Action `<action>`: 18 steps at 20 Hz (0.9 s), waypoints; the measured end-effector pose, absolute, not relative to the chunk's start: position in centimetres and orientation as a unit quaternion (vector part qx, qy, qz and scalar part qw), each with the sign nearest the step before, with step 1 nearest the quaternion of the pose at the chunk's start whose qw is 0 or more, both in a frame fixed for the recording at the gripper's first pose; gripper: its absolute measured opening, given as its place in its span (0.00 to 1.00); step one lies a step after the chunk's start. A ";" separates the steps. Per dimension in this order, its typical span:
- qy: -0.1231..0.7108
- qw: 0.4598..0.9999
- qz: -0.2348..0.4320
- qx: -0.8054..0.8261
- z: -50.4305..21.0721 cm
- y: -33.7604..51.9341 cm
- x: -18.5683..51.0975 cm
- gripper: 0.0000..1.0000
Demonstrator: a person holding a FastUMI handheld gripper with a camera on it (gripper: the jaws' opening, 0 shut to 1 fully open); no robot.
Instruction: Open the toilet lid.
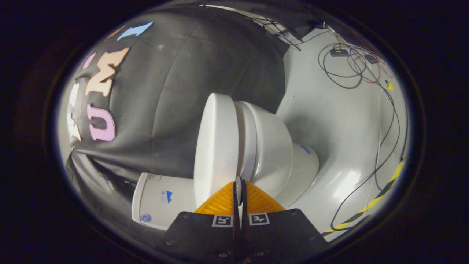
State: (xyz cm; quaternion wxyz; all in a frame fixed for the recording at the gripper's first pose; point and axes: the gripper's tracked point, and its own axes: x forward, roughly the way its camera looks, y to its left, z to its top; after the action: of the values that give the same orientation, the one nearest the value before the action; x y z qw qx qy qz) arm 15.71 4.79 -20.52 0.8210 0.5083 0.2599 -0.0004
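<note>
The view is rolled sideways, so the white toilet looks tipped over. Its lid point(216, 146) lies flat and closed on the seat and bowl point(273, 146), and the tank point(161, 200) stands behind the lid's hinge end. My gripper point(240, 185) has its two orange fingers point(220, 201) pressed together, with only a thin grey sliver between them. The tips sit right at the seam where the lid's rim meets the seat, at the side of the bowl. I cannot tell whether they touch the rim.
The toilet's pedestal point(304, 165) stands on a glossy white floor point(340, 139). Loose black and red cables point(351, 66) trail over the floor beyond the bowl, and a yellow-black tape strip point(381, 194) runs along its edge. Black cloth point(183, 91) hangs behind the tank.
</note>
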 end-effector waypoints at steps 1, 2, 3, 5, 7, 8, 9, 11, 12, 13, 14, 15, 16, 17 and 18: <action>0.259 0.823 -0.002 0.505 -20.4 4.7 15.8 0.01; 0.261 0.824 0.000 0.503 -20.4 4.8 15.6 0.02; 0.259 0.824 -0.001 0.504 -20.3 4.8 15.7 0.02; 0.255 0.819 -0.003 0.514 -19.9 4.9 15.8 0.02; 0.264 0.816 -0.020 0.514 -19.6 5.0 15.7 0.02; 0.268 0.818 -0.024 0.508 -19.3 5.1 15.7 0.02; 0.267 0.827 -0.020 0.494 -18.7 5.3 15.6 0.02; 0.251 0.835 0.001 0.489 -17.1 5.9 15.9 0.02; 0.243 0.834 0.014 0.496 -16.3 6.2 16.0 0.02; 0.239 0.836 0.022 0.494 -15.7 6.3 15.8 0.02; 0.235 0.843 0.027 0.484 -15.1 6.4 15.9 0.02; 0.233 0.853 0.027 0.467 -14.9 6.5 15.7 0.02; 0.224 0.861 0.022 0.456 -14.4 6.5 15.8 0.02; 0.219 0.865 0.024 0.450 -13.9 7.0 15.8 0.02; 0.211 0.869 0.026 0.447 -13.1 7.3 15.8 0.02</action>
State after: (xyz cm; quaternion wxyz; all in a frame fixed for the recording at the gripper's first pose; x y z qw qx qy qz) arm 15.78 7.31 -13.12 0.8687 0.4474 0.2109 0.0255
